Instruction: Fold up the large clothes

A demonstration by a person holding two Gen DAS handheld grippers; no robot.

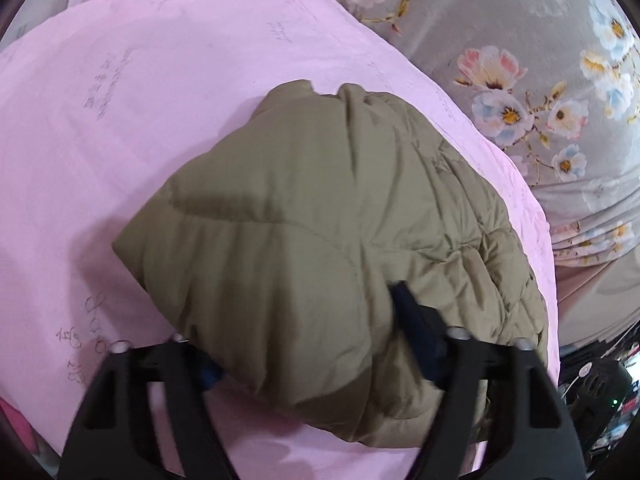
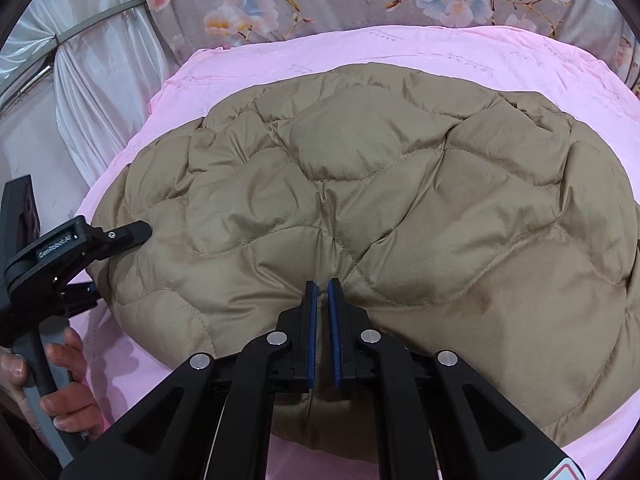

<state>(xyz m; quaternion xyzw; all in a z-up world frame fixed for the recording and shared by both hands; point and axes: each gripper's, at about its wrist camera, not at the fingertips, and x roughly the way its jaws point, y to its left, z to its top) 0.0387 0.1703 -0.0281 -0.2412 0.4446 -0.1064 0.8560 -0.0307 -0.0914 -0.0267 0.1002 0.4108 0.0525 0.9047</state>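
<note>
A tan quilted puffer jacket (image 2: 380,208) lies folded into a thick bundle on a pink sheet (image 2: 400,46); it also shows in the left wrist view (image 1: 304,216). My left gripper (image 1: 308,340) is open wide, its jaws straddling the near left edge of the bundle, one finger above and one below. It appears at the left of the right wrist view (image 2: 116,248). My right gripper (image 2: 322,292) is shut, empty, its tips resting on the jacket's near edge.
A grey floral blanket (image 1: 520,60) lies beyond the pink sheet. White curtains (image 2: 92,52) hang at the far left. Dark clutter (image 1: 600,392) sits beside the bed at the lower right.
</note>
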